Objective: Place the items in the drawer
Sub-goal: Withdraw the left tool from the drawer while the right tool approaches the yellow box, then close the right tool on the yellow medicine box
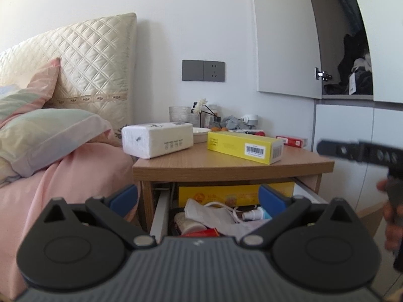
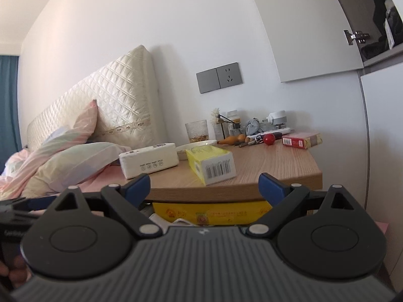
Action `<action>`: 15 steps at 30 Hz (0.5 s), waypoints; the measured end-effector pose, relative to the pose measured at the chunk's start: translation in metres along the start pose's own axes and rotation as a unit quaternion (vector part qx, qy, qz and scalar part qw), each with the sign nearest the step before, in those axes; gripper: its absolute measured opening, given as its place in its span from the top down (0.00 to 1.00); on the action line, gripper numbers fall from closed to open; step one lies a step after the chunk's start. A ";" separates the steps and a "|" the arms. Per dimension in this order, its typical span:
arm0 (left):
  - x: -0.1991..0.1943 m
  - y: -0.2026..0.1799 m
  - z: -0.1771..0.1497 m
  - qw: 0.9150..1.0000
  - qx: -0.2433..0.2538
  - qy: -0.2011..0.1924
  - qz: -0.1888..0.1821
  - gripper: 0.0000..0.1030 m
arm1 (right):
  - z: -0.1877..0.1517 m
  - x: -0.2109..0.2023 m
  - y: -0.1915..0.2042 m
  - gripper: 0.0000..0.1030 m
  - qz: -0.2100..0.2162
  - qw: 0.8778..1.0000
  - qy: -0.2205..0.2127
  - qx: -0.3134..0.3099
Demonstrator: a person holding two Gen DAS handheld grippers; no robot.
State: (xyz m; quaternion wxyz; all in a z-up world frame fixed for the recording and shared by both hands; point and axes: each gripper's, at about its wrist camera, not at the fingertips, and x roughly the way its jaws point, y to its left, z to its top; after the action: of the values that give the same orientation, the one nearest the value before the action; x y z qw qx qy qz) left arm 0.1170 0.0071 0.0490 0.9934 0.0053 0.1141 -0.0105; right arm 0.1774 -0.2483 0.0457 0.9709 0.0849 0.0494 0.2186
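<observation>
A wooden nightstand [image 1: 226, 167] stands beside the bed with its drawer [image 1: 161, 214] pulled open. The drawer holds a yellow box [image 1: 226, 195], a white cable, a white cloth and small bottles. On the top lie a yellow box [image 1: 243, 146] [image 2: 211, 162], a white tissue pack [image 1: 157, 138] [image 2: 149, 158] and a red box [image 1: 292, 140] [image 2: 301, 139]. My left gripper [image 1: 199, 197] is open and empty in front of the drawer. My right gripper [image 2: 204, 185] is open and empty at the nightstand's front edge, in front of the yellow box.
At the back of the top stand a glass [image 2: 197, 130], a white dish [image 2: 195, 146], a flower, bottles, keys with a red ball [image 2: 269, 139] and a charger. The bed with pillows [image 1: 45, 136] is on the left. White cabinets [image 1: 347, 151] are on the right.
</observation>
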 end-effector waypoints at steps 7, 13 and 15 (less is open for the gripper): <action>-0.003 0.005 0.001 1.000 -0.004 -0.003 -0.003 0.00 | 0.047 0.050 -0.006 0.08 0.022 0.997 0.042 -0.054; -0.009 0.010 0.005 1.000 -0.013 -0.014 -0.013 0.00 | 0.092 0.121 -0.022 0.08 0.030 0.989 0.133 -0.054; -0.012 0.011 0.006 1.000 -0.014 -0.019 -0.017 0.00 | 0.100 0.146 -0.019 0.08 0.041 0.983 0.170 -0.060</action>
State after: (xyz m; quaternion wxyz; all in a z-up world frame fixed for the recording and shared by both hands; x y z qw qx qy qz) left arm 0.1073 0.0182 0.0580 0.9950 -0.0111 0.0957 -0.0261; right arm 0.3295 -0.2162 0.1315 0.9420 -0.0102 0.1968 0.2718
